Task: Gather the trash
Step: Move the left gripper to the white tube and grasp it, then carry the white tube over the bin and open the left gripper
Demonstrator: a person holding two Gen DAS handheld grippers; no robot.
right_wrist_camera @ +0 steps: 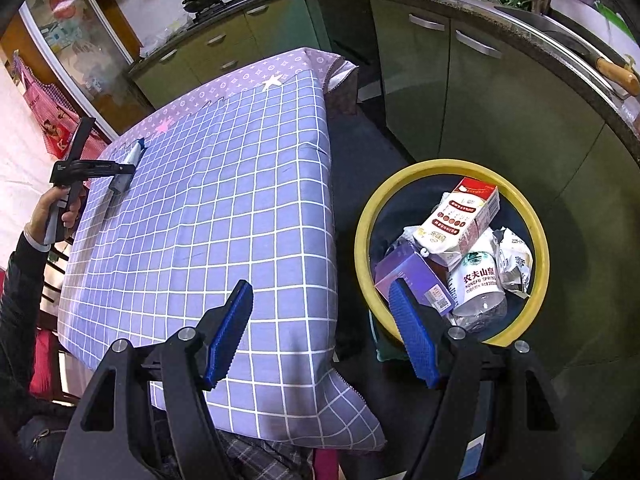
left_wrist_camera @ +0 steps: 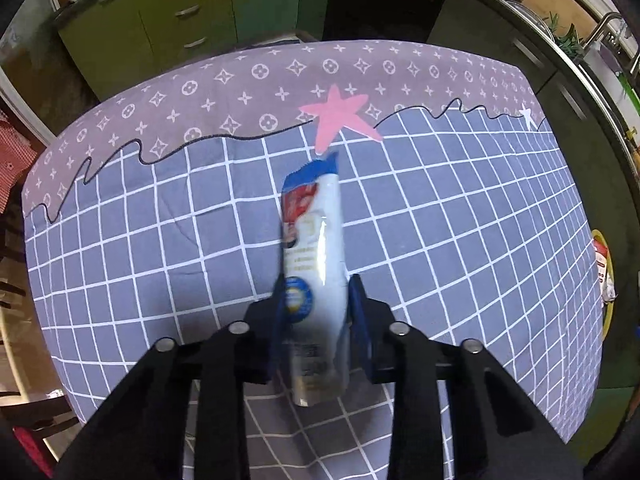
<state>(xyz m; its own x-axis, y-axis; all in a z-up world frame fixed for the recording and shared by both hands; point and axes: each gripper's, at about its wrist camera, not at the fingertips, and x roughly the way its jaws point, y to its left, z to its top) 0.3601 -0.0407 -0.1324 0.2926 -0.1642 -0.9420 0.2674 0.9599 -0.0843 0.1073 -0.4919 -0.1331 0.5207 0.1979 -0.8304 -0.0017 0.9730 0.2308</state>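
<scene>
A long white and blue snack packet (left_wrist_camera: 316,232) with a torn blue top lies lengthwise between the blue pads of my left gripper (left_wrist_camera: 318,284), which is shut on its lower half just above the checked tablecloth (left_wrist_camera: 120,260). The right wrist view shows the same packet (right_wrist_camera: 130,164) at the table's far left, with a person's hand (right_wrist_camera: 60,208) on that gripper's handle. My right gripper (right_wrist_camera: 320,289) stands open and empty over the table's near right corner, beside the yellow-rimmed bin (right_wrist_camera: 444,168).
The bin on the floor to the right of the table holds a red and white carton (right_wrist_camera: 468,212), a water bottle (right_wrist_camera: 480,284), a purple box (right_wrist_camera: 412,276) and wrappers. Green kitchen cabinets (right_wrist_camera: 500,112) curve behind it. A chair sits at the table's left side.
</scene>
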